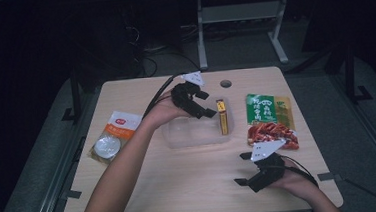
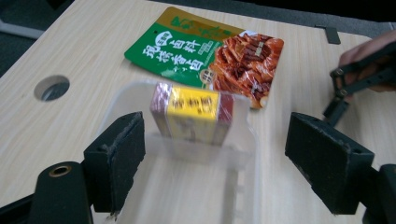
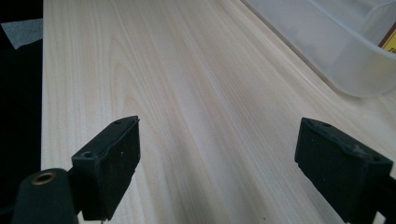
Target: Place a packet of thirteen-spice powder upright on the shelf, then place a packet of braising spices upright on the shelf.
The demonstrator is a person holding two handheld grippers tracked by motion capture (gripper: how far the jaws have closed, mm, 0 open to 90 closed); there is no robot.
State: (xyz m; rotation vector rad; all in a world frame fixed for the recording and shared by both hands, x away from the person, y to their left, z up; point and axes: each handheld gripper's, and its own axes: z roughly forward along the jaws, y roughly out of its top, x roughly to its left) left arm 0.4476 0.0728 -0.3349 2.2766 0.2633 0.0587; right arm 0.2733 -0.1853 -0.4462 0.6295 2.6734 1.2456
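The wooden table [image 1: 181, 186] carried everything you were working with. Near its middle sat the clear plastic container [image 1: 193, 134], and the yellow box [image 1: 222, 116] stood on edge inside it against the right end wall. In the left gripper view that box [image 2: 192, 113] leaned at the far end of the container [image 2: 187, 186], its yellow face toward you.

Just right of the container lay the green and red sauce packet [image 1: 270, 120], flat on the table; well apart on the left side lay the orange and white pouch [image 1: 114, 136].

Your left gripper [image 1: 201, 105] hung over the container's far rim, just beside the box and not touching it. Its jaws stood wide apart with nothing between them, and the left gripper view looked straight past them at the box.

Your right gripper [image 1: 248, 174] rested low over the bare table near the front edge, below the sauce packet. Its jaws were spread wide too, holding nothing; the right gripper view showed bare wood between them and a corner of the container [image 3: 336, 42] beyond.
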